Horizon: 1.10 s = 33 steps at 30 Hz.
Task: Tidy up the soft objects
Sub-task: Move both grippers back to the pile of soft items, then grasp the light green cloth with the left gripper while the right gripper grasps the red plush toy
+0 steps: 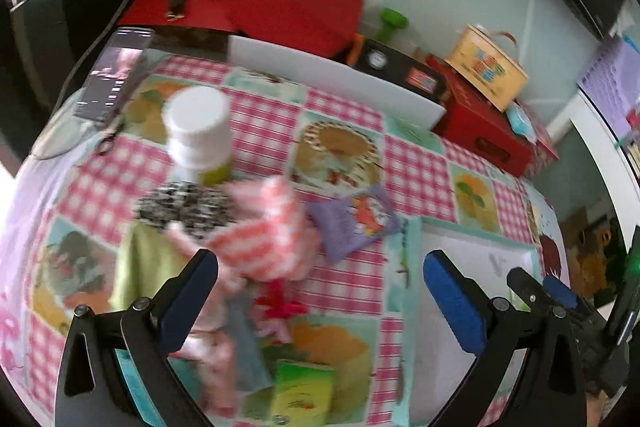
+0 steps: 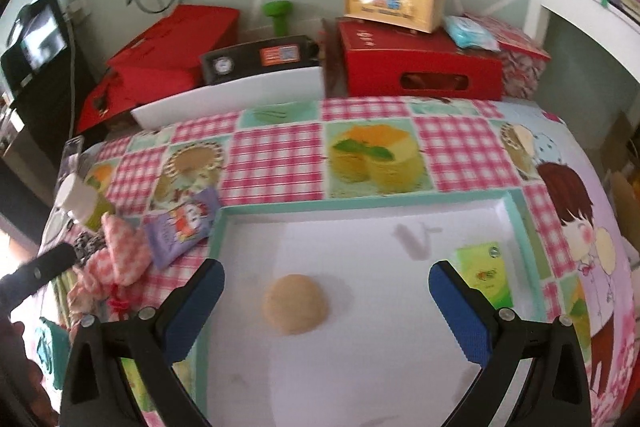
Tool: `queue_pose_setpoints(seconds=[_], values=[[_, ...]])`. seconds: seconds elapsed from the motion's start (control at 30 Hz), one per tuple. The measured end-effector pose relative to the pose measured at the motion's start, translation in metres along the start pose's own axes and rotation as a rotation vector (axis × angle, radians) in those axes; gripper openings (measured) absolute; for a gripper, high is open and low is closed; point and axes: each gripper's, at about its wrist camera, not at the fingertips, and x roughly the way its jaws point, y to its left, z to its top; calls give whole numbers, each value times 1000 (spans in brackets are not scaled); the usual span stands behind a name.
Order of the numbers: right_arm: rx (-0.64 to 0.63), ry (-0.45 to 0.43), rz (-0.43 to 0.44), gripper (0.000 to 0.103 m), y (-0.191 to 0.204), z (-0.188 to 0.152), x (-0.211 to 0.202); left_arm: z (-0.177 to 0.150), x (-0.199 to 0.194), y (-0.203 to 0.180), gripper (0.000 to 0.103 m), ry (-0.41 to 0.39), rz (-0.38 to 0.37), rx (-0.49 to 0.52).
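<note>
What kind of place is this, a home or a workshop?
Probably a home: a table with a cake-print checked tablecloth, red gift boxes stacked against the wall, and a small screen on a dark cabinet.

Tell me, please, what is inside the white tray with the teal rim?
Inside the white tray lie a round tan soft ball and a green packet, apart from each other. The near part of the tray floor is hidden behind the right hand-held gripper, which is open.

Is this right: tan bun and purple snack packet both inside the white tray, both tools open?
Not quite. The right wrist view shows only the tan bun inside the white tray; the purple snack packet lies outside its left rim, on the tablecloth. Both tools are open.
</note>
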Motion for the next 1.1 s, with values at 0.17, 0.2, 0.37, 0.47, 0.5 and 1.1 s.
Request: queue_pose_setpoints(seconds=[0.17,0.2,0.37,0.47,0.5,1.1], values=[[-84,14,50,103,35,-4,1,6,-16,44,102,-36,87,-95],[-98,22,60,103,42,-4,3,6,-18,54,102,-38,107,-116],[-164,53,123,103,77,-9,7,5,-26,97,102,-32,173,-198],[-212,72,144,103,99,-14,10,3,-24,119,102,-13,202,-234],[-231,79,159,103,109,-17,12,2,-22,124,102,-4,206,-243],[-377,206,288,66,187,-49,59,3,14,124,99,101,126,-196]])
